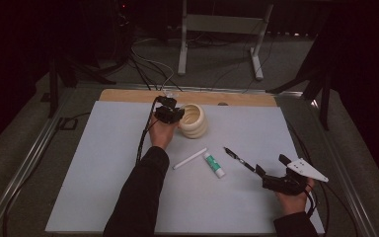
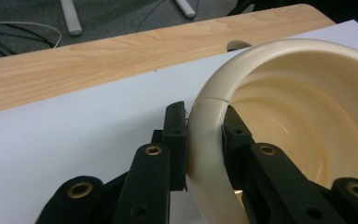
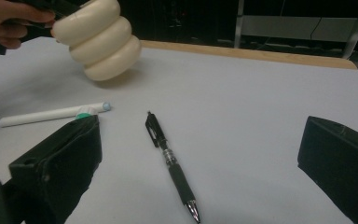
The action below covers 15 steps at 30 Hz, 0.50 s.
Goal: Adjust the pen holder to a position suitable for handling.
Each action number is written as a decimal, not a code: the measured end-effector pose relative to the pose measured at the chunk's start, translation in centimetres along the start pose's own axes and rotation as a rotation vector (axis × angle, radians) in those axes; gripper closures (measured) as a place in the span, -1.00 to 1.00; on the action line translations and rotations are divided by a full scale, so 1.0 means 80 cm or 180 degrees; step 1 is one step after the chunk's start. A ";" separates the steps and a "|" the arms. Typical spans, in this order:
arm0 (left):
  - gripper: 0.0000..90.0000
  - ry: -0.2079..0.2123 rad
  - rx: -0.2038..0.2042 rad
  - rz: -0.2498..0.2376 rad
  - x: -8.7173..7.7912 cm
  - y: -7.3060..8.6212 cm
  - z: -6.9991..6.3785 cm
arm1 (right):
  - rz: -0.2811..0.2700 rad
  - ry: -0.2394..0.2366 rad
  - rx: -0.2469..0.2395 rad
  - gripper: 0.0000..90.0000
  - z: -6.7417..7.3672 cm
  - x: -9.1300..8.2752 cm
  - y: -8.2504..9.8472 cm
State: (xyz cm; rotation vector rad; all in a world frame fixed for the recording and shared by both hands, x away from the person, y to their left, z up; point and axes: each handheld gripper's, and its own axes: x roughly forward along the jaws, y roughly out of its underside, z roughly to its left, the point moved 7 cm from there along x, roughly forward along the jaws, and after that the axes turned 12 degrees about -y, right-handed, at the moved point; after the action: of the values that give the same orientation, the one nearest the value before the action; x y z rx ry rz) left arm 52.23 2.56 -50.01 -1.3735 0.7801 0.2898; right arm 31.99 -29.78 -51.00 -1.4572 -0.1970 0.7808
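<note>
The left gripper (image 1: 170, 112) clamped the rim of the cream ribbed cup (image 1: 193, 121) at the far middle of the white mat (image 1: 103, 163), tilting it. The right gripper (image 1: 270, 171), jaws wide open, sat near right, beside the black pen (image 1: 238, 158).

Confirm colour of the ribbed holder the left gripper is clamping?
Cream, plain with no pattern: the ribbed cup-shaped holder, best seen in the right gripper view, its rim pinched by the left gripper.

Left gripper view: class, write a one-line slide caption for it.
Left claw clamps the rim of a cream ribbed pot, one jaw inside and one outside, above the white table sheet.
</note>
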 end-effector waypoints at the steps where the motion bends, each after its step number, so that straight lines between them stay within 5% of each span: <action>1: 0.72 0.0010 0.0011 -0.0005 -0.003 0.000 0.001 | 0.0000 0.0000 0.0000 -1.00 0.000 0.000 0.000; 15: 0.72 0.0010 0.0127 0.0056 -0.049 0.015 0.016 | -0.0009 0.0016 0.0013 -1.00 -0.001 -0.001 0.000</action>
State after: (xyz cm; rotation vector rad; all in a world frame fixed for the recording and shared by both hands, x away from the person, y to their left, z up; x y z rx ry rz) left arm 49.05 5.00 -48.42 -1.3305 0.7968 0.2844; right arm 31.96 -29.86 -50.99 -1.4547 -0.1934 0.7747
